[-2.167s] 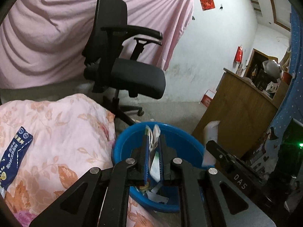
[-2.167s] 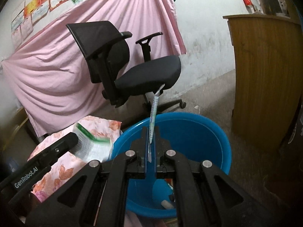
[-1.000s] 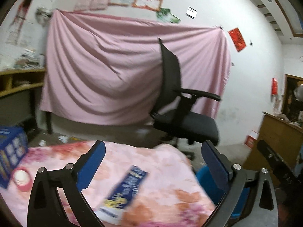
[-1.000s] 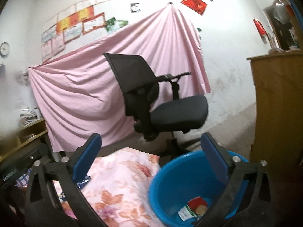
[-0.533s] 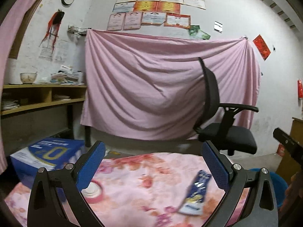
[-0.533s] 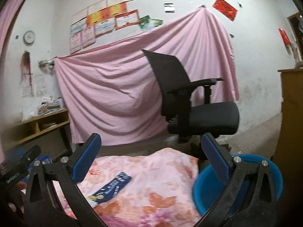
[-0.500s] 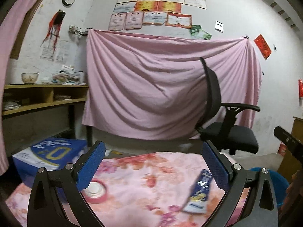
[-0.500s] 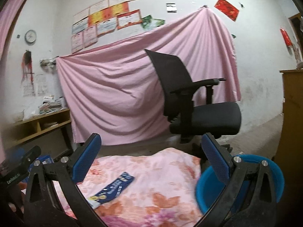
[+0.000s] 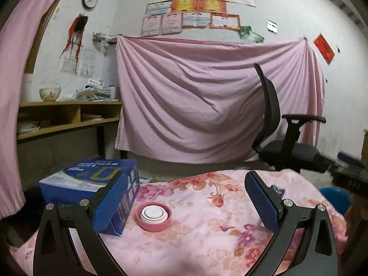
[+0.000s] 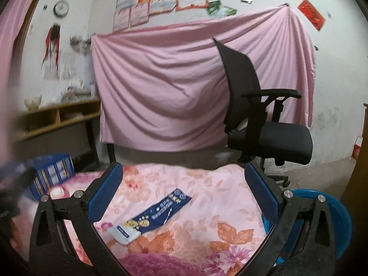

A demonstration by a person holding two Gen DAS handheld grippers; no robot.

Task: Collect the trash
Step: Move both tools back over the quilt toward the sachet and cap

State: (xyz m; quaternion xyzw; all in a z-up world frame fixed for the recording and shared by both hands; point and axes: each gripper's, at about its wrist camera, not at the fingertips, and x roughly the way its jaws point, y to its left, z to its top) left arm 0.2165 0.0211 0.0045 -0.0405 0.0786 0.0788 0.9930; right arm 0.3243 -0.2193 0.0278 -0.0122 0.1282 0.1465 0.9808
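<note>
Trash on the floral cloth now comes down to two visible pieces. 2.2 s ago both grippers were clenched on paper scraps above the blue basin (image 10: 340, 216); both now stand released and empty, facing back over the tabletop. Judgement: that drop-off is complete and the next pickup is beginning.

Left to right:

- Blue carton (image 9: 92, 181): rigid printed cardboard, rectangular, at 9 o'clock in the left wrist view, partly behind the left finger pad. Whether it counts as trash cannot be told.
- Pink lid (image 9: 154, 216): round, shallow, hard plastic with stepped white rings inside, lying flat just right of the carton. It sits between the spread fingers of the left gripper (image 9: 187, 197), apart from both.
- Floral cloth (image 9: 207, 241): soft, matte, slightly rumpled, covering the tabletop.
- Blue wrapper (image 10: 149, 216): long, flat, glossy film with a white end, lying diagonally at about 6 o'clock in the right wrist view, between the spread fingers of the right gripper (image 10: 184, 191), untouched.
- Blue basin: smooth round plastic, at 4 o'clock in the right wrist view, below the tabletop edge.

Judgement: the thin wrapper may crumple or slide on the cloth.
</note>
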